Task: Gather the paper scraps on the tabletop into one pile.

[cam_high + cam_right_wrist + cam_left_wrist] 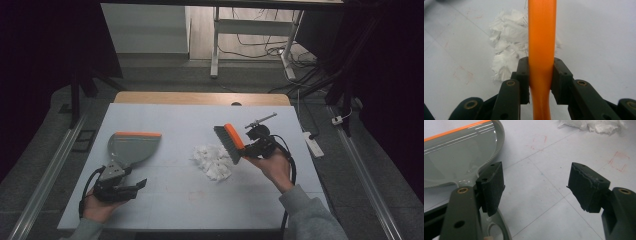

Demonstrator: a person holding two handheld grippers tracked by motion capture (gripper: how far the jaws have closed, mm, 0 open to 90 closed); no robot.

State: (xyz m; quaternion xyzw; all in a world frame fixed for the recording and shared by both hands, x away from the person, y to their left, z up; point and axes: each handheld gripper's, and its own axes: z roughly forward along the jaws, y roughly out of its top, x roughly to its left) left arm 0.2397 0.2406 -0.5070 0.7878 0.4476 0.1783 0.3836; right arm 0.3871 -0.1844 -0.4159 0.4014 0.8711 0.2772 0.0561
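Fingers first: on my right gripper (248, 148) both black pads (523, 75) are clamped flat against the narrow orange plastic handle of the hand brush (541, 45), one on each side, no gap showing. On my left gripper (536, 187) the pads (492, 185) stand wide apart with bare table between them; they grip nothing.

Going from big to small. Under both sets of fingers lies the pale grey-blue table top (175, 200), marked with thin ruled lines and faint red pen squares; I can read no lettering or brand anywhere on it or on the tools.

Just beyond and to the left of my left fingers lies the grey plastic dustpan with an orange lip (134, 146). It lies flat, its orange edge on the far side from the fingers, its narrow handle end pointing back at them and passing under the left pad in the left gripper view.

In the right gripper view the brush's long axis runs straight out from between my right fingers, and in the high view its dark bristles (227, 145) hang down toward the table.

Beyond the right fingers, under and to the left of the brush handle, sits the small heap of torn white paper scraps (214, 161); the bristles reach its right edge, though I cannot tell if they touch.

Hand poses: my left hand (97, 207) holds its gripper low, pointing away across the table. My right hand (272, 167), in a grey sleeve, is raised with the wrist angled toward the heap.
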